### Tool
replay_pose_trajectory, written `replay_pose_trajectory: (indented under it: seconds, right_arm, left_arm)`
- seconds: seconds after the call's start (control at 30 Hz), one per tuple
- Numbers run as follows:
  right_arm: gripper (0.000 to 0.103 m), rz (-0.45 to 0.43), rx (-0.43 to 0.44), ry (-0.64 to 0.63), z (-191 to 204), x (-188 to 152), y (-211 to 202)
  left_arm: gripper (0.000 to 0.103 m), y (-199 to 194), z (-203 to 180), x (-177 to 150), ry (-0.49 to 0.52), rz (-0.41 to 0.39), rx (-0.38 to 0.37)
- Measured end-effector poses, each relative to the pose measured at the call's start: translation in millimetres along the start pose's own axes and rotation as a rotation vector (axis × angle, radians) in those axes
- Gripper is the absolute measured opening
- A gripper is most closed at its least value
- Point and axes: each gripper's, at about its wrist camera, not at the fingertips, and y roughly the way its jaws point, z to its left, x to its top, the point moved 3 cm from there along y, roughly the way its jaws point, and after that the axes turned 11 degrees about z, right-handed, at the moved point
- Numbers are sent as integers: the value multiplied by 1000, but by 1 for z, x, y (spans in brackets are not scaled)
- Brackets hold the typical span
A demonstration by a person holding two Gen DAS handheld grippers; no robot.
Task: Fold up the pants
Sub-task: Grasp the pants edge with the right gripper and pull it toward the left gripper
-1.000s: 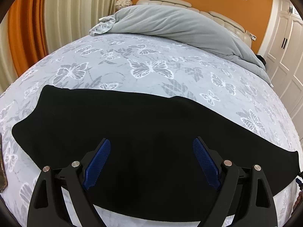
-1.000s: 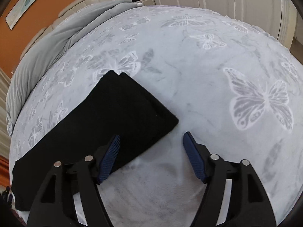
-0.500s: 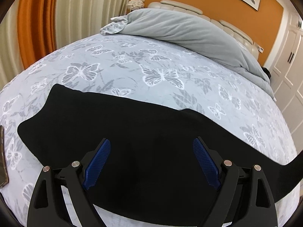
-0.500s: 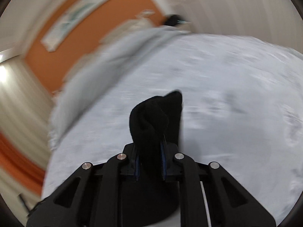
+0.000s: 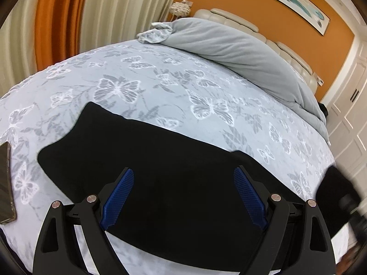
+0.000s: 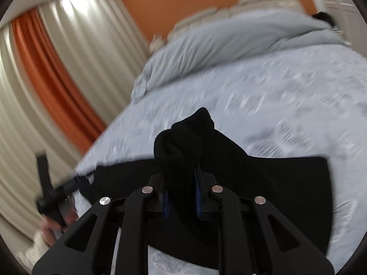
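Note:
Black pants [image 5: 174, 160] lie flat across the butterfly-print bed cover. My left gripper [image 5: 183, 197] is open, hovering over the middle of the pants with its blue pads spread wide and nothing between them. My right gripper [image 6: 182, 194] is shut on the leg end of the pants [image 6: 183, 137], which bunches up above the jaws and is lifted off the bed. That lifted end also shows blurred in the left wrist view [image 5: 332, 194] at the right. The rest of the pants [image 6: 286, 183] lies below the right gripper.
A grey duvet [image 5: 240, 50] is heaped at the head of the bed. A dark phone [image 5: 4, 183] lies at the left edge of the bed cover [image 5: 114, 73]. Curtains [image 6: 45, 80] hang at the left. The left gripper's handle [image 6: 49, 190] shows in the right wrist view.
My right gripper has shut on the leg end of the pants and lifted it, swinging toward the left gripper's side. The left gripper stayed open, shifting slightly over the pants.

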Motion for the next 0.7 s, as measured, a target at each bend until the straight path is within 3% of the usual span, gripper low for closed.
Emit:
replay_pose_trajectory:
  seconds: [0.3, 0.4, 0.6, 0.7]
  right_arm:
    - [15, 176, -45, -86, 27, -35, 76]
    - [16, 184, -60, -97, 27, -38, 85]
    - [16, 105, -53, -85, 34, -22, 67]
    - [18, 156, -102, -131, 40, -30, 84]
  left_arm:
    - [86, -10, 38, 10, -87, 5, -25]
    - [86, -13, 42, 10, -75, 3, -15]
    - [86, -15, 47, 8, -24, 4, 12]
    - [86, -13, 45, 6, 20, 5, 37]
